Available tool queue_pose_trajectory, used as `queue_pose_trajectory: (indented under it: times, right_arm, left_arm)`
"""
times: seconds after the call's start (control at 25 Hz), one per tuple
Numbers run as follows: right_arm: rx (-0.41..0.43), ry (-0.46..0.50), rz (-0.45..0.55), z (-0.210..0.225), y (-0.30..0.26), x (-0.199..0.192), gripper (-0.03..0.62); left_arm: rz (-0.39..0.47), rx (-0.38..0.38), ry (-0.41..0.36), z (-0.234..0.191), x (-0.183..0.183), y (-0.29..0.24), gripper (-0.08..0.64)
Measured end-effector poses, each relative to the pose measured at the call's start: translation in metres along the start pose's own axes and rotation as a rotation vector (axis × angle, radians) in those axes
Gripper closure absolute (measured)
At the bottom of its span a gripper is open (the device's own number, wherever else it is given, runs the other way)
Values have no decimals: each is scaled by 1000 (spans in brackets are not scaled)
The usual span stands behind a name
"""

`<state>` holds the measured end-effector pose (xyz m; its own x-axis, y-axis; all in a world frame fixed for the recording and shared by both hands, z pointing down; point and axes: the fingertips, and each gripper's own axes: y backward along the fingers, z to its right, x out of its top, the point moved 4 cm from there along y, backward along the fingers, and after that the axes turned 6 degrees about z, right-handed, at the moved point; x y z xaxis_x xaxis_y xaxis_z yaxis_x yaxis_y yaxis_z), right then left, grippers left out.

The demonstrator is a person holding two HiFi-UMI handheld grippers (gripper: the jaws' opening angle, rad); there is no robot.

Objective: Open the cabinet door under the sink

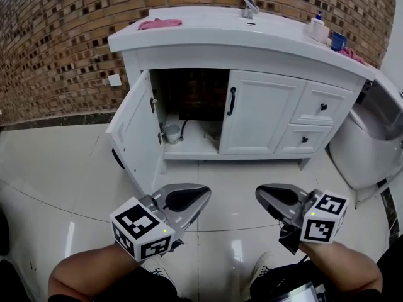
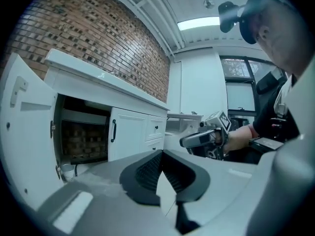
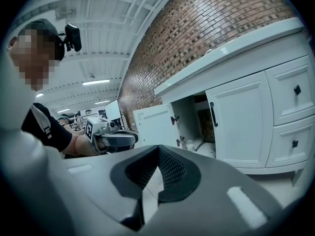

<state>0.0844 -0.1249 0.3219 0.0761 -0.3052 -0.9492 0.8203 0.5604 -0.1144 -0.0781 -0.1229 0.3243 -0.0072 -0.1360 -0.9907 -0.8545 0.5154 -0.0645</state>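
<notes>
The white cabinet (image 1: 252, 115) stands under the sink. Its left door (image 1: 133, 134) is swung wide open toward the left, and the dark inside (image 1: 192, 96) shows. The right door (image 1: 261, 112) with a black handle (image 1: 232, 101) is closed. My left gripper (image 1: 189, 200) hangs low over the tiled floor, in front of the open door and apart from it, shut and empty. My right gripper (image 1: 269, 197) is beside it, also shut with nothing in it. The left gripper view shows the open door (image 2: 24, 127) and my right gripper (image 2: 199, 139). The right gripper view shows the open door (image 3: 152, 127).
A small metal cup (image 1: 171, 133) and a hose sit inside the cabinet. Two drawers (image 1: 321, 109) are to the right of the doors. On the counter lie a pink cloth (image 1: 159, 24), a faucet (image 1: 250, 6) and a soap bottle (image 1: 318, 27). A white appliance (image 1: 371, 137) stands at the right.
</notes>
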Motion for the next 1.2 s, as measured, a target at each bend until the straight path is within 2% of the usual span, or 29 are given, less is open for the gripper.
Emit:
queue_pose_trajectory:
  times: [0.52,1.2]
  right_arm:
    - [-4,21,-5,-4,0,1,586]
    - [8,-25,-27,1,-9,-3,586]
  left_arm:
    - [21,12,2,-5,5,-5,554]
    - [33,65,6,-20,8,1,554]
